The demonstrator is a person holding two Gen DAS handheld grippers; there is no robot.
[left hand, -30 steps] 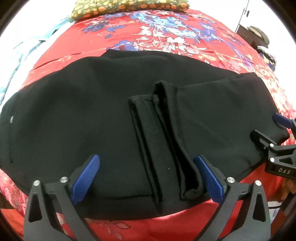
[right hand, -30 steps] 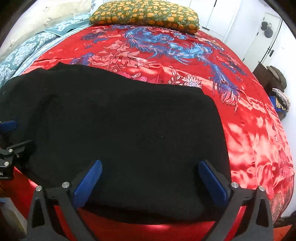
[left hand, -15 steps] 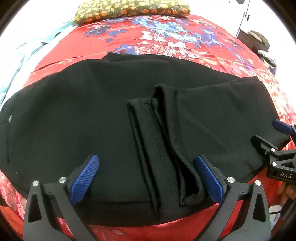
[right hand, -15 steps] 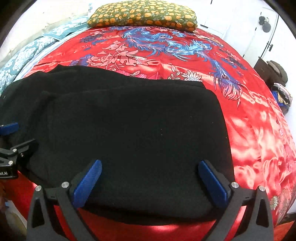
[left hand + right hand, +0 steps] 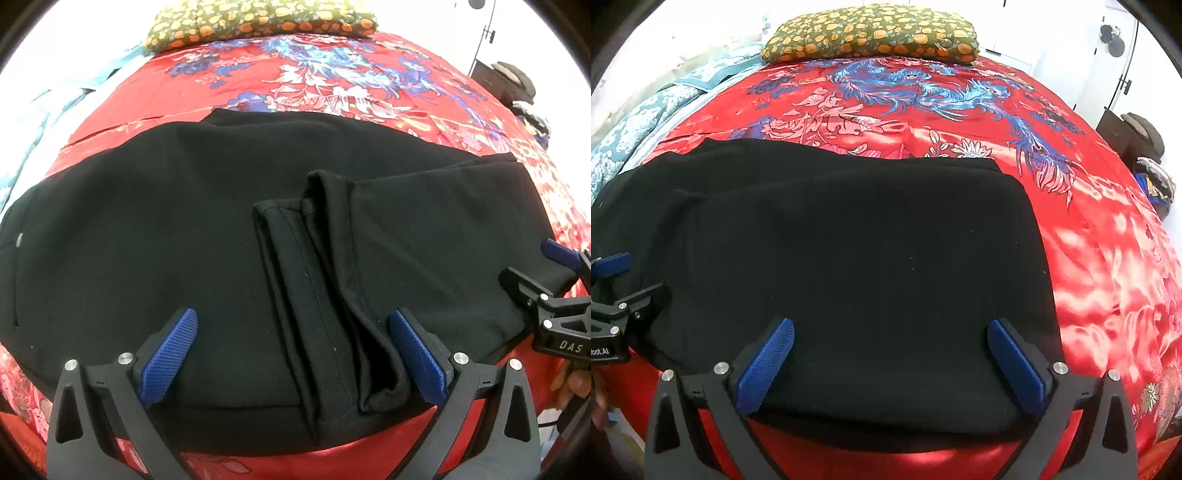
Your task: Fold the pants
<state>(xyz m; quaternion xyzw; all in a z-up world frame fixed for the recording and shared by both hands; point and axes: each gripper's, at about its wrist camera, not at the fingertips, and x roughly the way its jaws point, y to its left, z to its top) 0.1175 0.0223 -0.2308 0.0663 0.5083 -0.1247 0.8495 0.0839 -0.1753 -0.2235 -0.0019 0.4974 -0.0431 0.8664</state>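
- One bedspread [image 5: 979, 122], red with blue and pink flowers, lies under everything.
- One pair of black pants [image 5: 184, 240] lies folded flat on the bedspread, near its front edge; no label readable on it. A hemmed cuff [image 5: 295, 266] lies doubled over the pants' middle.
- One pillow [image 5: 871, 33], green with orange spots, sits at the bedspread's far end, well apart from the pants.
- Two grippers, both over the pants' near edge. Left gripper [image 5: 295, 354]: fingers spread wide, straddling the cuff, gripping nothing. Right gripper [image 5: 892, 365]: fingers spread wide, gripping nothing.
- Writing: "DAS" on the right gripper's body in the left view; letters ending "oot.AI" on the left gripper's body in the right view.
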